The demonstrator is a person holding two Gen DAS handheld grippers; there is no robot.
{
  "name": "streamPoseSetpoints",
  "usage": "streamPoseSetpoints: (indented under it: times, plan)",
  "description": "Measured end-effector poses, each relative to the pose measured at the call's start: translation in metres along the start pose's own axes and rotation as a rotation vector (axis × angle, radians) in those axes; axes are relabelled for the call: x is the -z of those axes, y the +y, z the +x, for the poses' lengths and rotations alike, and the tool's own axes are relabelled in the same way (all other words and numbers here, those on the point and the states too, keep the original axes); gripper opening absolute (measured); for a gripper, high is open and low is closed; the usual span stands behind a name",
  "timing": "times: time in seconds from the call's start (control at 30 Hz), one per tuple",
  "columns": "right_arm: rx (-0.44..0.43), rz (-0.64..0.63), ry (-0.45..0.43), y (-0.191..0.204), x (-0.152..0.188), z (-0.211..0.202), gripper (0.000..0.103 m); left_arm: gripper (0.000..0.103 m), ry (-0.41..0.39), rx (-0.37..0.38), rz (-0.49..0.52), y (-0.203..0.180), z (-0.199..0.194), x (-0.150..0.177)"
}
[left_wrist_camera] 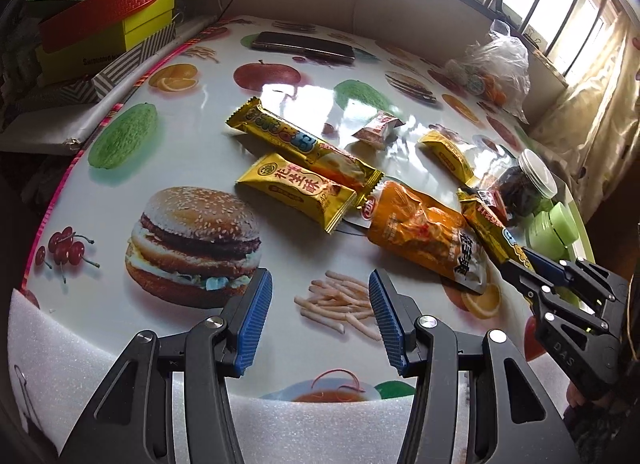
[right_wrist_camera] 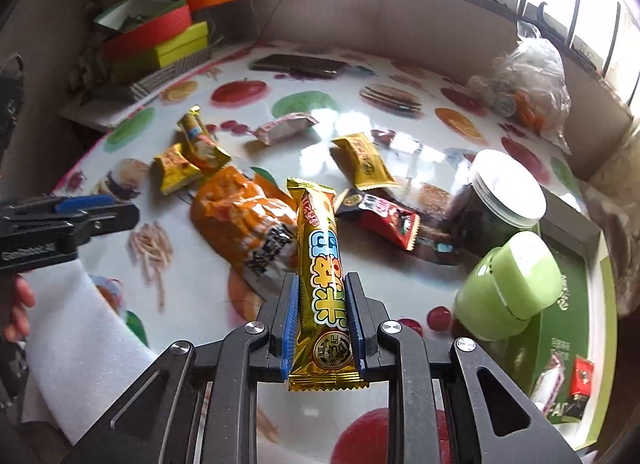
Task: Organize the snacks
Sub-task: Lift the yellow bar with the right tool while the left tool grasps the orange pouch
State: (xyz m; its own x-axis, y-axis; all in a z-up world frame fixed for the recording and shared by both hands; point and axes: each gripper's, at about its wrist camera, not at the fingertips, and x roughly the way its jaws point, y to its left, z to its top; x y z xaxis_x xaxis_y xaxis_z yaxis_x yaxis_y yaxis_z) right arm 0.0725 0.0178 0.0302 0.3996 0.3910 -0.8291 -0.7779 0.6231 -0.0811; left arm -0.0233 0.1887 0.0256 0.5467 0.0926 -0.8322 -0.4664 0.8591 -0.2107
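My right gripper [right_wrist_camera: 322,284] is shut on a long gold snack bar [right_wrist_camera: 320,260] and holds it above the table; the bar also shows in the left wrist view [left_wrist_camera: 486,225], with the right gripper [left_wrist_camera: 520,262] at the right. My left gripper [left_wrist_camera: 320,292] is open and empty, low over the printed tablecloth [left_wrist_camera: 120,248]. On the table lie a second long gold bar [left_wrist_camera: 304,143], a gold peanut-candy pack [left_wrist_camera: 296,191], an orange snack bag [left_wrist_camera: 424,232], a small gold pack [left_wrist_camera: 446,153], a pink-white candy [left_wrist_camera: 378,127] and a red-black packet [right_wrist_camera: 384,215].
A dark jar with a white lid [right_wrist_camera: 496,203] and a green jar [right_wrist_camera: 508,284] stand at the right by a green box [right_wrist_camera: 576,304] holding packets. A phone [left_wrist_camera: 304,45] lies at the back. Stacked boxes [left_wrist_camera: 104,23] sit at the left, a plastic bag [left_wrist_camera: 492,63] at the back right.
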Motion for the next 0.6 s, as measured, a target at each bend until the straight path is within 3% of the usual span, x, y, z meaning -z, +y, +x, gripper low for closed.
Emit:
streamPoseSetpoints:
  times: [0.1, 0.27, 0.43, 0.53, 0.6]
  plan:
    - [-0.007, -0.021, 0.014, -0.002, 0.002, 0.002, 0.021, 0.052, 0.010, 0.006, 0.003, -0.003, 0.002, 0.001]
    - [-0.120, -0.095, 0.071, 0.015, 0.008, 0.000, 0.021, 0.052, 0.021, 0.014, 0.002, -0.005, 0.005, 0.003]
    - [-0.271, -0.088, 0.091, 0.033, 0.016, -0.006, 0.021, 0.052, 0.025, 0.011, -0.018, -0.004, 0.008, 0.002]
    - [-0.257, -0.051, 0.040, 0.027, 0.011, -0.013, 0.021, 0.052, 0.024, 0.008, -0.013, -0.005, 0.007, 0.002]
    - [-0.180, -0.018, 0.000, 0.016, 0.003, -0.015, 0.021, 0.052, 0.021, 0.009, -0.014, -0.005, 0.007, 0.002]
